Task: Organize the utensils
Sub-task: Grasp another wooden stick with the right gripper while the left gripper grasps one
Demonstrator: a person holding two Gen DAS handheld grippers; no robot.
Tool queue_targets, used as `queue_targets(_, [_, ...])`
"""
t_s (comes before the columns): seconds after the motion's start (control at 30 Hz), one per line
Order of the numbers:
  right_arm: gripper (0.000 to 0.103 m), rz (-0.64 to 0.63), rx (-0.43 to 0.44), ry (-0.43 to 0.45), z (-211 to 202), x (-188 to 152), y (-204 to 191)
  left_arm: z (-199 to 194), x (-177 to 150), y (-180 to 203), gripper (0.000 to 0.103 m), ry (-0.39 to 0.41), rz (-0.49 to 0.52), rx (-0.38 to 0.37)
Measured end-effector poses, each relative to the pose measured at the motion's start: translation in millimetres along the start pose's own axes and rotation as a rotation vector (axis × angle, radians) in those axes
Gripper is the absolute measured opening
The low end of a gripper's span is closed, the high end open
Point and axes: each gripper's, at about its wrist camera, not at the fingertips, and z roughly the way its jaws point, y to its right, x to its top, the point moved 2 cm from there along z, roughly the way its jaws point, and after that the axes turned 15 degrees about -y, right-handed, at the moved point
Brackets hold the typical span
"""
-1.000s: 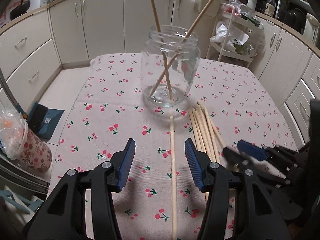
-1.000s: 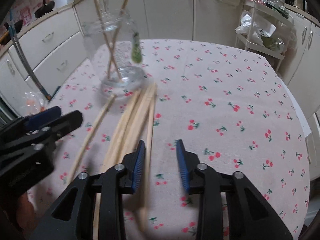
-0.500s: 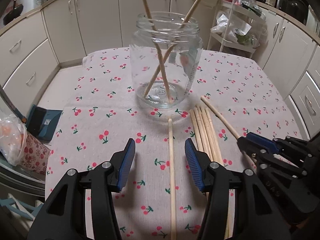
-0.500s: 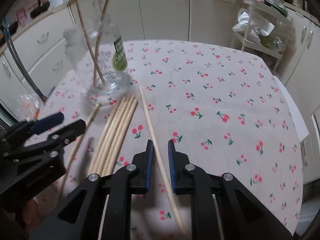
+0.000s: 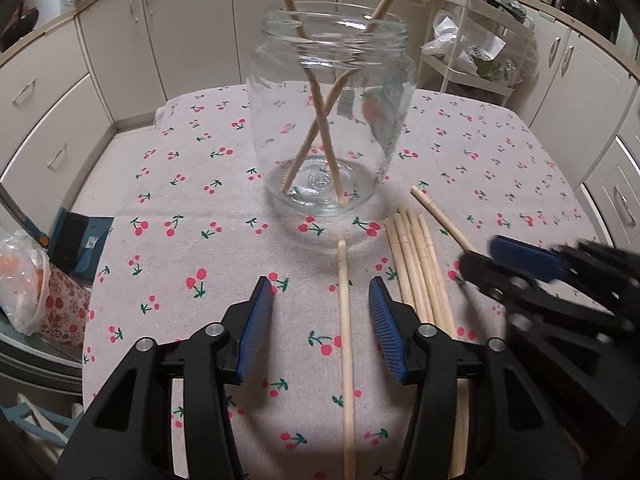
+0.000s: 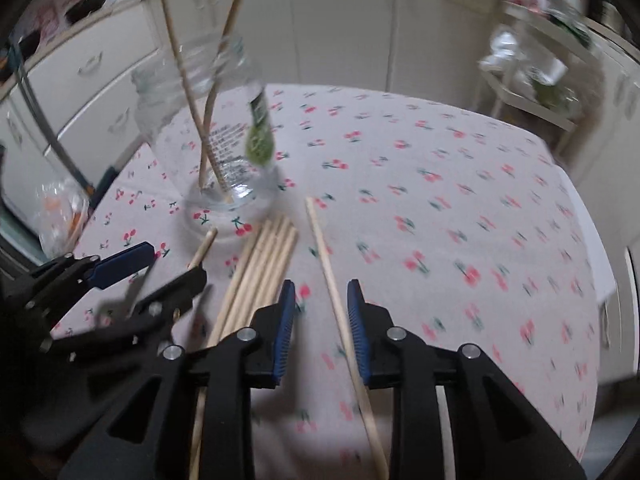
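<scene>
A clear glass jar [image 5: 328, 120] stands on the cherry-print tablecloth [image 5: 200, 184] with two wooden chopsticks crossed inside it. In front of the jar lies one chopstick [image 5: 346, 340], between the jaws of my open left gripper [image 5: 320, 284] and untouched. Right of it lies a bundle of several chopsticks [image 5: 416, 264]. Further right, a lone chopstick [image 6: 328, 264] rests on the cloth between the jaws of my right gripper [image 6: 320, 284]. Those jaws are opening, and a gap shows on each side of the stick. The view is blurred.
White cabinets ring the table. A wire rack with bags [image 5: 472, 52] stands at the back right. A plastic bag [image 5: 24, 280] and a blue box [image 5: 80, 240] sit beyond the table's left edge. The cloth right of the lone chopstick [image 6: 460, 240] is bare.
Both grippers have moved toward the jar. One chopstick got pulled right, away from the bundle; the right jaws narrowed around it, then widened again.
</scene>
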Motion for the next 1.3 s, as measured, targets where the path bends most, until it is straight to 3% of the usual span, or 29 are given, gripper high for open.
queue_targets(0.07, [0.021,-0.013,-0.010,0.003,4.2,6.8,1.8,1.3,2.5,-0.4,0.044,-0.001,0.001,-0.006])
queue_targets(0.17, [0.008,0.051,-0.008,-0.008,4.2,7.9,15.8,1.9,5.3,-2.4,0.039,0.003,0.003,0.004])
queue_targets(0.23, [0.008,0.154,0.036,-0.021,2.4,3.4,33.0,1.9,6.7,-6.3,0.036,0.006,-0.007,0.004])
queue_targets(0.3, [0.007,0.292,0.145,-0.048,0.8,-7.1,50.2,1.0,8.2,-9.9,0.036,0.002,-0.022,-0.015])
queue_targets(0.37, [0.007,0.353,0.211,-0.057,-3.8,-15.5,55.8,0.9,8.6,-10.7,0.036,0.000,-0.025,-0.019])
queue_targets(0.5, [0.007,0.234,0.107,-0.018,-8.5,-9.6,40.7,1.3,8.9,-7.0,0.036,-0.004,-0.008,-0.009])
queue_targets(0.63, [0.009,0.179,0.087,-0.028,4.5,6.7,35.9,1.8,11.3,-3.0,0.036,-0.006,-0.007,-0.007])
queue_targets(0.7, [0.009,0.139,0.045,-0.014,6.0,7.1,30.1,2.4,11.7,-1.0,0.025,-0.005,-0.005,0.000])
queue_targets(0.77, [0.007,0.119,0.014,0.003,6.7,6.4,27.1,3.2,12.0,2.2,0.005,0.002,0.010,0.016])
queue_targets(1.03, [0.006,0.161,0.127,-0.005,-5.5,-14.0,32.7,-1.6,6.4,-10.3,0.005,-0.004,0.004,-0.117])
queue_targets(1.23, [0.007,0.155,0.128,-0.039,0.6,-7.8,36.5,0.3,10.3,-19.9,0.005,-0.036,-0.010,-0.161])
queue_targets(1.3, [0.022,0.148,0.114,-0.037,3.8,-6.6,40.3,1.0,13.3,-20.0,0.005,-0.041,0.002,-0.158])
